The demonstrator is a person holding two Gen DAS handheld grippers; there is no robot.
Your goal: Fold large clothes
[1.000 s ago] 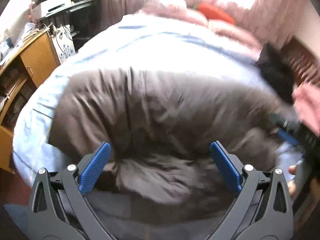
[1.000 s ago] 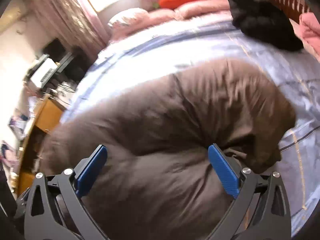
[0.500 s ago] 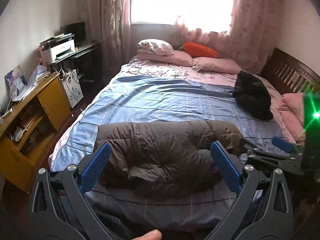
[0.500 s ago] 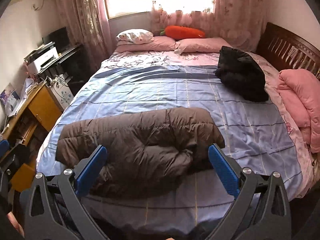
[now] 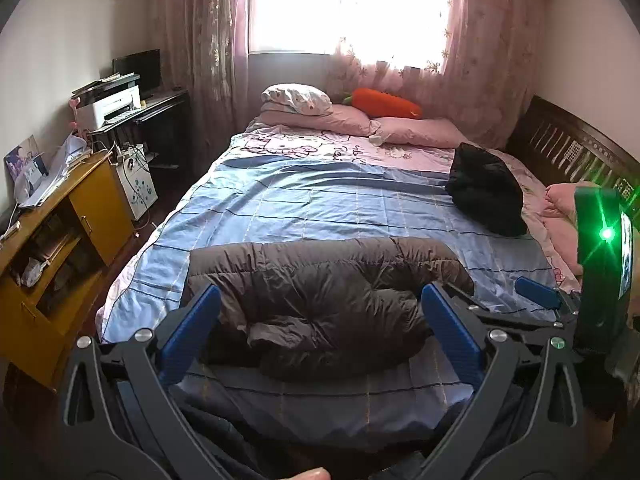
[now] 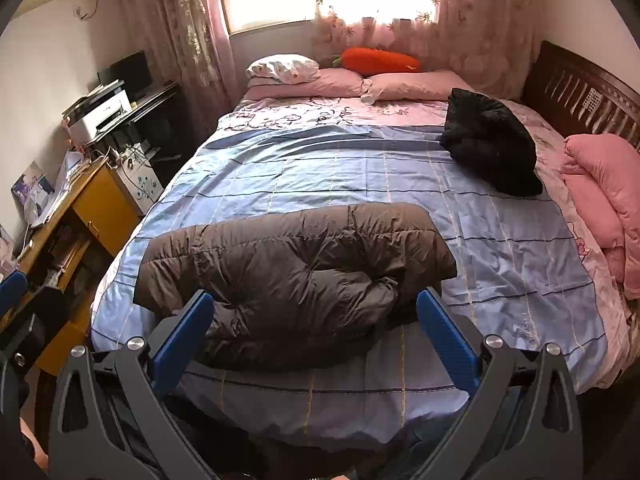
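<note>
A brown puffer jacket (image 5: 320,292) lies folded into a thick bundle near the foot of the bed; it also shows in the right wrist view (image 6: 296,272). My left gripper (image 5: 320,330) is open and empty, held back from the bed's foot edge, above and short of the jacket. My right gripper (image 6: 316,334) is open and empty, likewise pulled back. The right gripper's blue finger (image 5: 536,296) shows at the right of the left wrist view. A blue fingertip of the left gripper (image 6: 12,288) shows at the left edge of the right wrist view.
The bed has a blue striped sheet (image 6: 360,172). A black garment (image 6: 488,144) lies at the far right, a pink quilt (image 6: 604,184) by the wooden headboard (image 6: 580,92). Pillows and an orange carrot plush (image 6: 376,60) lie under the window. A yellow cabinet (image 5: 60,248) and printer desk (image 5: 112,104) stand left.
Both grippers have pulled back and up from close over the jacket to beyond the foot of the bed. The jacket lies let go and folded.
</note>
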